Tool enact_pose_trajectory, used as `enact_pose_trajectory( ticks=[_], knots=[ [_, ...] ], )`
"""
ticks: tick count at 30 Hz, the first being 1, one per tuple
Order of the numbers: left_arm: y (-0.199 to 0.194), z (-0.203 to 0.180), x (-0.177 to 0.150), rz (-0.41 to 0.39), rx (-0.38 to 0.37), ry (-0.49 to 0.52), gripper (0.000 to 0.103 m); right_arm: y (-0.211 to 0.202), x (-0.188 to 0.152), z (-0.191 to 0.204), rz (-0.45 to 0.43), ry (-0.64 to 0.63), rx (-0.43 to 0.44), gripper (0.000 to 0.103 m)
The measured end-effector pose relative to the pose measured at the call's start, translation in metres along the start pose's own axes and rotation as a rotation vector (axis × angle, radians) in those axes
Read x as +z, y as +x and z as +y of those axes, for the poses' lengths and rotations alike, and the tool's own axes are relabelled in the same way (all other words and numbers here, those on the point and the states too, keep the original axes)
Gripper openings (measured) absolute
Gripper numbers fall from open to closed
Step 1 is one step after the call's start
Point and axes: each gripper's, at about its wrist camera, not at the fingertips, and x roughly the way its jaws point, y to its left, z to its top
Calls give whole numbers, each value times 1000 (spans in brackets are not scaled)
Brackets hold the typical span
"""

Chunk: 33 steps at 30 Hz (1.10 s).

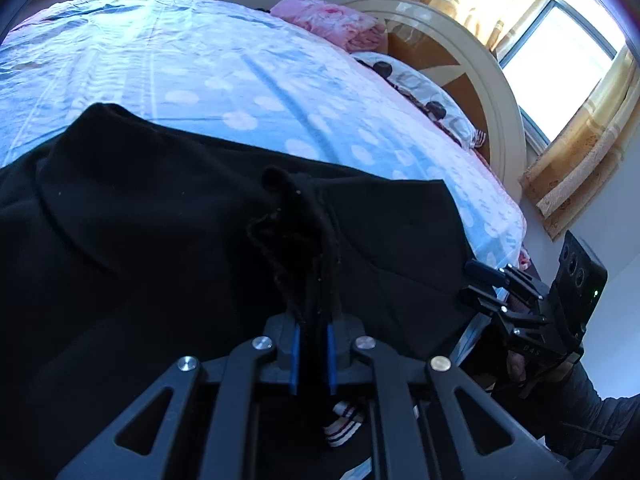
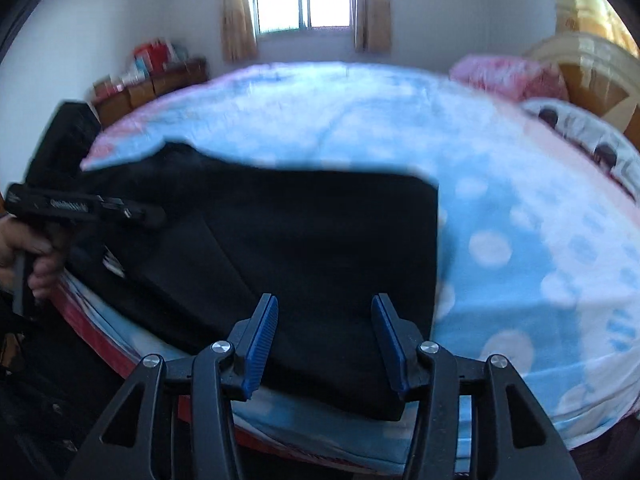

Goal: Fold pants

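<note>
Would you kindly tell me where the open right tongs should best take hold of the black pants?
Probably the near right corner of the black pants, approached from the bed's near edge. There the folded layers end in a thick, square edge just ahead of the right tongs, whose pads already straddle that hem.

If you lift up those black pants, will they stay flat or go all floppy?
Probably floppy: the black pants bunch into a limp fold where the left gripper pinches them. They likely won't slide much, since the cloth looks soft and fuzzy on the bed sheet. The right gripper stands open.
</note>
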Motion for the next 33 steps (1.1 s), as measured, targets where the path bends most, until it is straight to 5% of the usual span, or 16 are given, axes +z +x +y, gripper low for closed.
enact_pose_trajectory(
  ticks=[11,15,17,20,22,25,29,33],
  knots=[
    [-13,8,-3,-22,29,36,16,-10,42,-16,-74,79,-11,51],
    [-12,8,-6,-39,36,24,18,34,69,-27,6,125,70,51],
    [-15,7,-6,-40,41,24,26,60,71,-35,79,151,59,51],
    [-30,3,-8,-76,106,50,41,52,72,-36,73,170,67,51],
    [-47,-4,-11,-129,170,87,63,32,67,-34,76,168,-17,51],
    [-59,-19,-14,-181,193,164,74,-9,48,-36,35,229,14,55],
    [-34,-29,-18,-129,187,201,75,-29,8,-23,60,270,37,57],
    [-5,-22,-23,-85,224,198,75,-3,-9,-18,133,228,-39,58]
  ],
)
